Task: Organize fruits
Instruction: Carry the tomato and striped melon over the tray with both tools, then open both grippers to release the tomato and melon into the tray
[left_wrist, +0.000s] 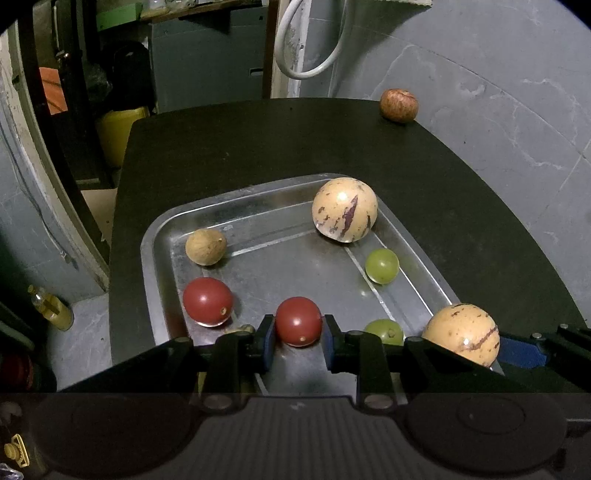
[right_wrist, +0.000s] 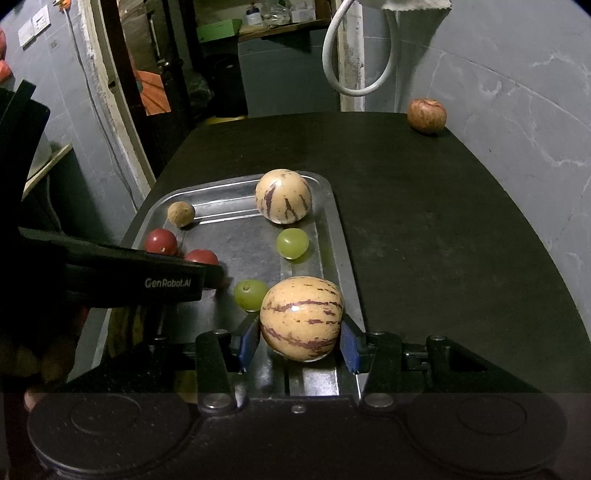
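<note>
We are finding both grippers clamped — left gripper (left_wrist: 298, 338) on a smooth, soft cherry tomato (left_wrist: 298, 326), right gripper (right_wrist: 300, 341) across a slippery striped pepino melon (right_wrist: 301, 317) — light equatorial pressure advised.

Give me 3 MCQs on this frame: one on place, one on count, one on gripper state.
1. Where is the reddish-brown apple?
A. In the metal tray
B. On the black table, far right corner
C. In the left gripper

2. How many green grapes lie in the metal tray?
A. One
B. Two
C. Four

3. What sits between the fingers of the right gripper?
A. A striped pepino melon
B. A walnut
C. Nothing

Key: 1 B, it sits alone on the black table, outside the tray. 2 B, one grape mid-tray and another grape nearer. 3 A, blue pads flank the near striped pepino melon; the left gripper flanks a red tomato.
</note>
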